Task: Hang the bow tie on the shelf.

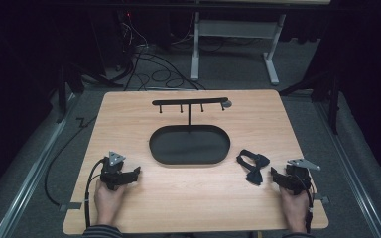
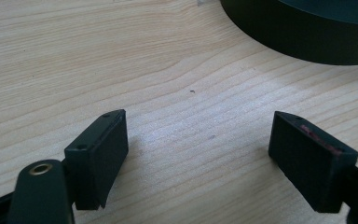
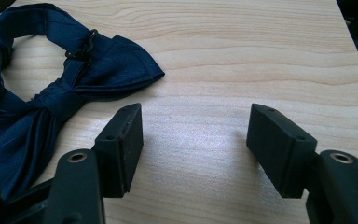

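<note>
High view: the bow tie (image 1: 252,166) lies on the counter (image 1: 193,208), just beside the right tongs (image 1: 276,177), near the black tray (image 1: 189,144).

Left gripper view: left tongs (image 2: 198,154) wide open, empty.

Right gripper view: right tongs also open and empty; best to pinch the knot (image 3: 58,99).

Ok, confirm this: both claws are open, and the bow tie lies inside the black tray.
Not quite. Both the left claw and the right claw are open, but the bow tie lies on the bare table, right of the tray and just ahead of the right claw. The high view shows it.
</note>
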The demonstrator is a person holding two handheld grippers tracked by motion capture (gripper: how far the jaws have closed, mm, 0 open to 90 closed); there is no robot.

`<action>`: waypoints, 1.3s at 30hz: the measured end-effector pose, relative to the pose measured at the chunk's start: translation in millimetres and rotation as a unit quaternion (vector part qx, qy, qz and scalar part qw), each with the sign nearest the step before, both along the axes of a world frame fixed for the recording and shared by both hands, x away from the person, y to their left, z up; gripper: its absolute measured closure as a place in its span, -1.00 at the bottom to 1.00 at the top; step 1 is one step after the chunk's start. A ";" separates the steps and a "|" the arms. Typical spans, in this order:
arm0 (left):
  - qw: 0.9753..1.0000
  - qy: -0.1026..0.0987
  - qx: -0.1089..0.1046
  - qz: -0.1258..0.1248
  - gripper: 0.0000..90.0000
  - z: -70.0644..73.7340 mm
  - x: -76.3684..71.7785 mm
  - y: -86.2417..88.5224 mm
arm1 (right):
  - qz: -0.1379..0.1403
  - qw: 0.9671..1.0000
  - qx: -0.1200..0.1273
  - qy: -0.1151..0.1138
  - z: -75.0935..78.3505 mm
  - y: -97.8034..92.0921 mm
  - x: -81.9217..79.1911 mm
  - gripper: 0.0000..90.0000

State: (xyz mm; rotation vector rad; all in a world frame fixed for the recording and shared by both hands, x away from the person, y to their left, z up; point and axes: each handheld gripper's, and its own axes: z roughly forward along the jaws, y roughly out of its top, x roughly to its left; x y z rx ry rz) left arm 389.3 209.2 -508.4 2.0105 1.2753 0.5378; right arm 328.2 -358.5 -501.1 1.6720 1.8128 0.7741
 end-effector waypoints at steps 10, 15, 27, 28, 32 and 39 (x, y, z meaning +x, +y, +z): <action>1.000 0.000 -0.001 0.000 -0.53 0.1 0.0 0.7 | 0.022 1.000 -0.002 0.002 -0.1 -1.6 1.6 -0.28; 1.000 0.000 0.001 0.002 -0.53 0.2 -0.2 0.1 | 0.023 1.000 -0.002 0.003 0.4 1.0 0.8 -0.16; 1.000 0.001 0.000 0.001 -0.53 0.2 -0.1 0.3 | 0.027 0.999 0.024 -0.014 13.4 0.9 -13.8 0.06; 1.000 0.001 0.000 0.001 -0.53 0.2 -0.1 0.3 | 0.030 0.999 0.027 -0.014 14.3 1.3 -14.5 0.08; 1.000 0.001 0.000 0.001 -0.53 0.2 -0.1 0.3 | 0.040 0.998 0.037 -0.018 18.6 4.4 -15.0 0.12; 1.000 0.000 0.001 0.001 -0.53 0.3 -0.1 0.4 | 0.057 0.996 0.056 -0.025 23.7 10.4 -11.8 0.18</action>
